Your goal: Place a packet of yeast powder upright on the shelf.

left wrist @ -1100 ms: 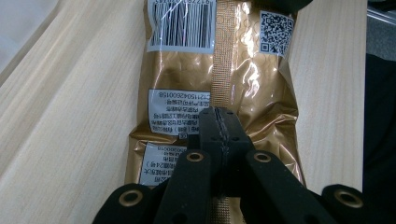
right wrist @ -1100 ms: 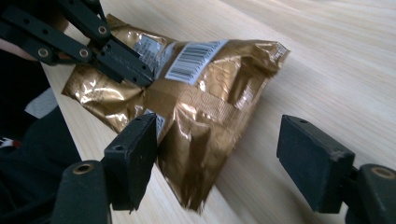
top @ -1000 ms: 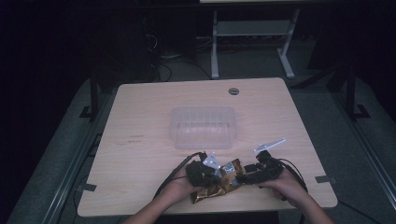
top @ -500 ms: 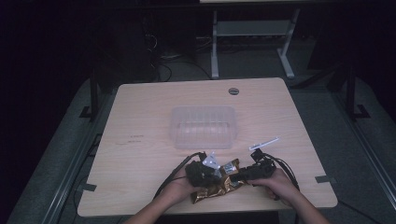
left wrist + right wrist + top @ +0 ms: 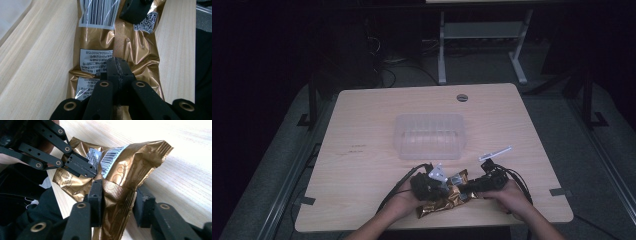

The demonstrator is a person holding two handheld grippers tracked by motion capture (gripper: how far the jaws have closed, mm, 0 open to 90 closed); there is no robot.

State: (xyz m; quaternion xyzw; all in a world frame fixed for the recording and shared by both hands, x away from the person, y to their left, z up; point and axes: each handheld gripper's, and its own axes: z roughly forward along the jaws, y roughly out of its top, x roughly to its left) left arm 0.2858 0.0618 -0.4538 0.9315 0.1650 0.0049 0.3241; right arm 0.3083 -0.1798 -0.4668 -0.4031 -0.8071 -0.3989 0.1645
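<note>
A gold snack packet (image 5: 443,201) lies near the table's front edge, partly lifted and bent. My left gripper (image 5: 117,68) is shut on the packet's (image 5: 97,40) ribbed back seam, below the barcode. My right gripper (image 5: 117,200) comes from the other end, its jaws standing apart on either side of the packet's (image 5: 125,170) bunched end, the seam running across the gap. In the high view the left gripper (image 5: 438,189) and right gripper (image 5: 468,187) face each other over the packet. The right gripper's jaw tip (image 5: 135,10) rests on the packet beside a QR code.
A clear plastic container (image 5: 429,136) stands at the table's middle, just beyond the grippers. Behind it a cable hole (image 5: 462,97) marks the wooden table (image 5: 362,160). The table's front edge runs close under both hands. A white metal frame (image 5: 482,35) stands on the floor beyond.
My right gripper has moved left to the packet and now has its end between the jaws. The left gripper has stayed shut on the packet.
</note>
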